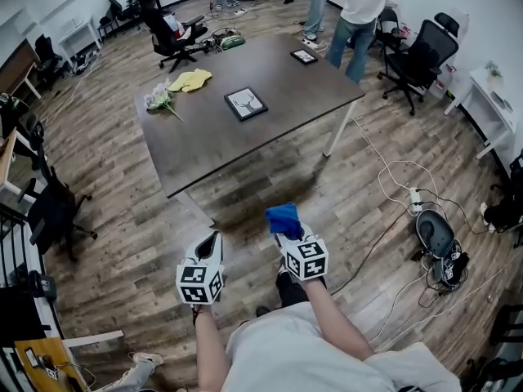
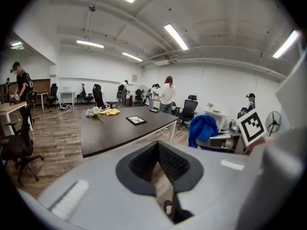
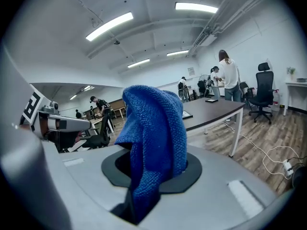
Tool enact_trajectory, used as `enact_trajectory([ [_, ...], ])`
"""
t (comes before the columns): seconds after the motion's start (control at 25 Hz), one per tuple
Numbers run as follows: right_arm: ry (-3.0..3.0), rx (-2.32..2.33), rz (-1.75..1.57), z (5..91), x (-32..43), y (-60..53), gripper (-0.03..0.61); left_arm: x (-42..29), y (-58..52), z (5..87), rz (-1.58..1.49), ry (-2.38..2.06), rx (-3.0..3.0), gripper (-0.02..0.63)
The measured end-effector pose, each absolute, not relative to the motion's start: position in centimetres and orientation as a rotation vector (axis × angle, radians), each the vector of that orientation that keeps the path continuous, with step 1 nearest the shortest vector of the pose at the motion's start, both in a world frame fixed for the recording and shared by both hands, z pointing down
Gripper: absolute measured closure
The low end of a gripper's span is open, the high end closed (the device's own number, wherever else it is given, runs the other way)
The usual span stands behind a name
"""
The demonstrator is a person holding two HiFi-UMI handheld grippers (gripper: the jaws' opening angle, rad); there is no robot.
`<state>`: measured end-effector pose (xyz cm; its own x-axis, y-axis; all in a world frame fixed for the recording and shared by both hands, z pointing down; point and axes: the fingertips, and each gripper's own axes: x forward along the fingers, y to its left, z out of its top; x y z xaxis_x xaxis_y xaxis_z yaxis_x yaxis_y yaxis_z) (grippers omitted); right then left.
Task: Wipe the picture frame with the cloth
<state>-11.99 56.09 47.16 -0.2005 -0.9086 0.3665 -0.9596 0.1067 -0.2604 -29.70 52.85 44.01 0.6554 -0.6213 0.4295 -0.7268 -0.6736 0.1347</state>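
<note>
The black picture frame [image 1: 246,103] lies flat near the middle of the dark table [image 1: 221,141], well ahead of both grippers. It also shows in the left gripper view as a picture frame [image 2: 136,120] on the table [image 2: 110,133]. My right gripper [image 1: 286,233] is shut on a blue cloth [image 1: 283,217], which bunches up over its jaws as the blue cloth [image 3: 153,128]. My left gripper [image 1: 213,240] hangs beside it over the wooden floor, short of the table's near edge. Its jaws stand shut with nothing in them [image 2: 165,186].
A yellow cloth [image 1: 189,80] and a flower bunch [image 1: 159,98] lie at the table's far left, a small second frame [image 1: 304,55] at its far end. A person [image 1: 359,6] stands there. Office chairs [image 1: 418,60] ring the room. Cables and a power strip [image 1: 415,199] lie on the floor at right.
</note>
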Motion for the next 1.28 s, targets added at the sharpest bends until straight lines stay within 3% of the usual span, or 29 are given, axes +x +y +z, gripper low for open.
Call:
enact_trajectory([
  [0.6, -2.297, 1.856, 0.689, 47.8, 1.1, 43.6, 0.492, -16.1, 39.5, 42.9, 0.542, -1.092, 2.595, 0.561],
  [1.28, -2.265, 1.910, 0.725, 49.2, 9.4, 34.9, 0.494, -10.0, 29.3, 45.3, 0.591, -1.060, 2.551, 0.561],
])
